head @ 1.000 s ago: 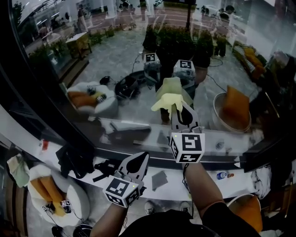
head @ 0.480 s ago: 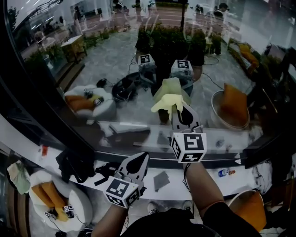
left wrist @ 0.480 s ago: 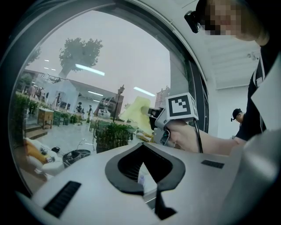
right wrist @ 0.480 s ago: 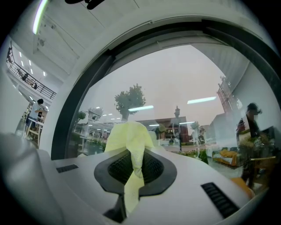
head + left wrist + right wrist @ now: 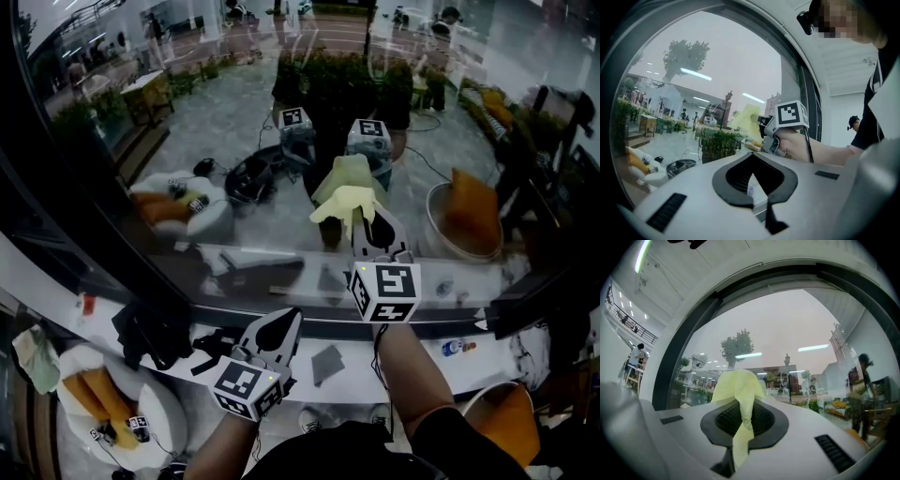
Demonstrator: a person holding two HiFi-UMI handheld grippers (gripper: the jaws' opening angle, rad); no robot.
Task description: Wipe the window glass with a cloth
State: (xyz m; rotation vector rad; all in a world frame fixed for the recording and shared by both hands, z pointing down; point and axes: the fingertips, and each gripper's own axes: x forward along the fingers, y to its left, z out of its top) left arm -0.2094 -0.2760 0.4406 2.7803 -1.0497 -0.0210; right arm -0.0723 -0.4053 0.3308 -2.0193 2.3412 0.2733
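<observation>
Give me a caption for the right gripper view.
Right tongs shut on a yellow cloth, held up at the window glass.

Big curved window glass [image 5: 234,141] in a dark frame [image 5: 56,225], white sill [image 5: 56,281] below. Outside there's grey paving [image 5: 225,122] and a green hedge [image 5: 347,75]. Down on the floor, a round white chair [image 5: 159,412] with orange cushions [image 5: 98,394]. Strip lights [image 5: 813,348] mirror in the pane.

The window glass [image 5: 234,122] is being viewed steeply downward from the head and closely past each gripper's fingers [image 5: 774,425]; the right gripper [image 5: 364,220] is being shared by the head and left gripper views.
</observation>
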